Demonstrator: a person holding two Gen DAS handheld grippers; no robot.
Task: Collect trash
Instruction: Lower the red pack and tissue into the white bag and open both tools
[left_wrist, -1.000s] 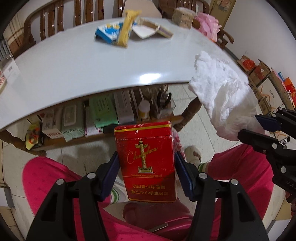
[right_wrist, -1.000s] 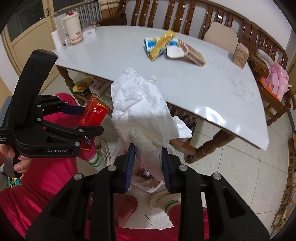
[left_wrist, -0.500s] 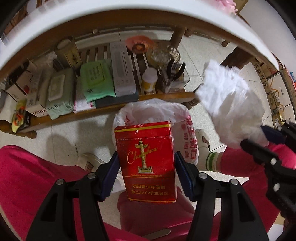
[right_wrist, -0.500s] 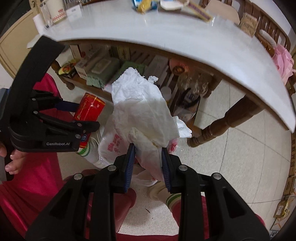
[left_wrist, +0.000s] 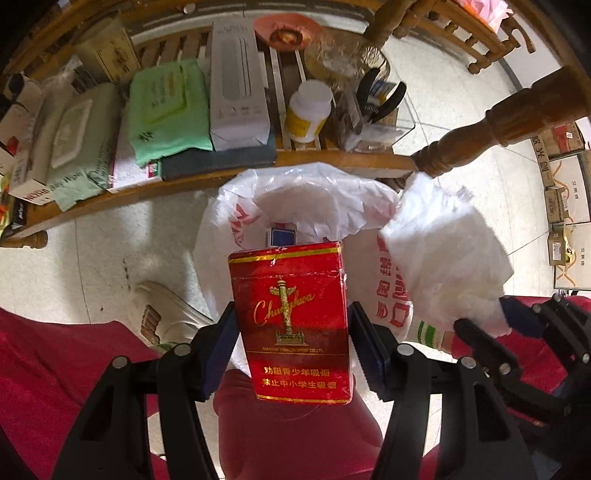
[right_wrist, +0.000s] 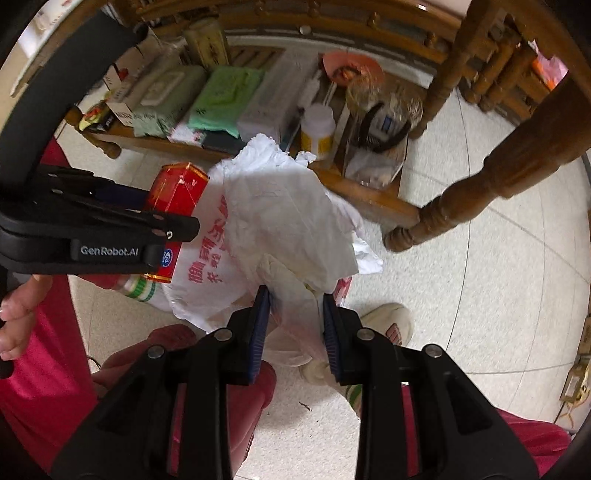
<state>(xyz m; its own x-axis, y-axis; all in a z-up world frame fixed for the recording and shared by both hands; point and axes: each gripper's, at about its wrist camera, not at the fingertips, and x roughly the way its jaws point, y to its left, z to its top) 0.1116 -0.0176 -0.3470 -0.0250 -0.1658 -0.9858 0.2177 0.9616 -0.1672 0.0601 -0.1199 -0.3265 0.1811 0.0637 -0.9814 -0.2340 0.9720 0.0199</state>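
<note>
- Your left gripper (left_wrist: 291, 343) is clamped on the red cigarette pack (left_wrist: 291, 317), long axis running along the fingers. The white plastic bag (left_wrist: 314, 195) gapes directly beyond the pack's far end, so the drop is straight down.
- Your right gripper (right_wrist: 295, 325) is clenched on the crumpled tissue (right_wrist: 288, 210), which hangs over the bag's right rim; your left hand looks better centred over the mouth.
- The bag sits on the tiled floor (left_wrist: 110, 240) between your feet, just in front of the wooden shelf (left_wrist: 229, 173) under the table, beside its turned leg (right_wrist: 476, 192).
</note>
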